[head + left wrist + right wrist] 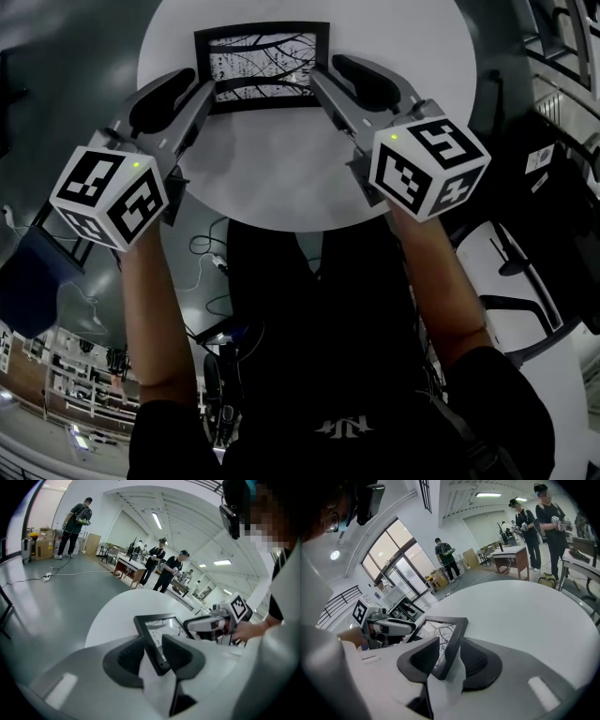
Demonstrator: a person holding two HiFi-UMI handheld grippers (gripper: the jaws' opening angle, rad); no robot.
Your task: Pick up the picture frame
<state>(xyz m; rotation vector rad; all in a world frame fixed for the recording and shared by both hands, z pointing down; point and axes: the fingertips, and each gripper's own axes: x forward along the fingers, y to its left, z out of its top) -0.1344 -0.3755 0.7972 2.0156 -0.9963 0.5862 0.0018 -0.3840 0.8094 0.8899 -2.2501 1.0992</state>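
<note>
while the picture frame [262,66] lies flat on the round white table [281,169], glass up, it sits between the two grippers, one at each short end. the left gripper [192,89] has its jaws spread, with the frame's left near corner standing in the gap and no pad pressing on it. the right gripper [337,80] shows the same: its jaws are apart, and the frame's right edge runs up between them with clearance on both sides. the frame's long axis runs left to right across the head view, its long sides roughly square to the person. its black border encloses a pale print of bare branches. bare table stretches from the frame's near edge to the rim by the person. more bare table opens beyond the right gripper in the right gripper view.
</note>
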